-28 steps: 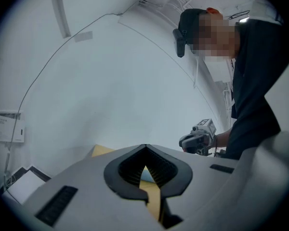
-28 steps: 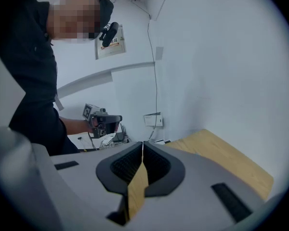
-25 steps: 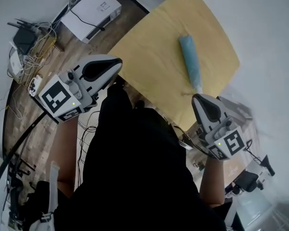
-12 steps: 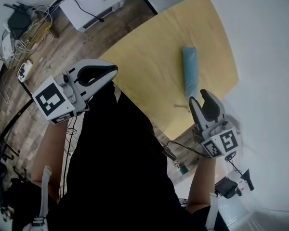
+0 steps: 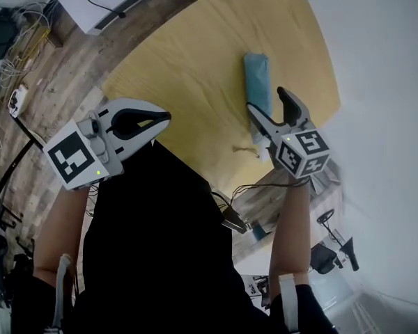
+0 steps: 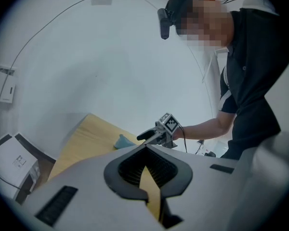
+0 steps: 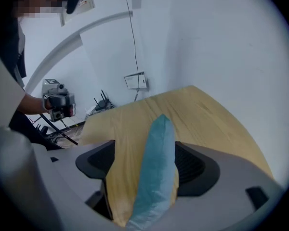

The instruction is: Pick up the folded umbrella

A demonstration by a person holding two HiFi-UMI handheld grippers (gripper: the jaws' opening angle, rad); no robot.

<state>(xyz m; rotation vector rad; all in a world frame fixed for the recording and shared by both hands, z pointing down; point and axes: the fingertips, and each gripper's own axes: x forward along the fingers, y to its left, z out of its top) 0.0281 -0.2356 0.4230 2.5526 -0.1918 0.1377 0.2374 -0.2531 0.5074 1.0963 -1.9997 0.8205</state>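
Fingers [image 7: 198, 166] of right gripper [image 5: 267, 103] opening astride folded umbrella [image 7: 159, 148], near end hidden; left gripper [image 5: 166, 119] fingers together.

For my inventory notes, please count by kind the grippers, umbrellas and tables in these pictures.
folded umbrella: 1
table: 1
grippers: 2, the left gripper and the right gripper, its jaws opening with the folded umbrella between them
Total: 4
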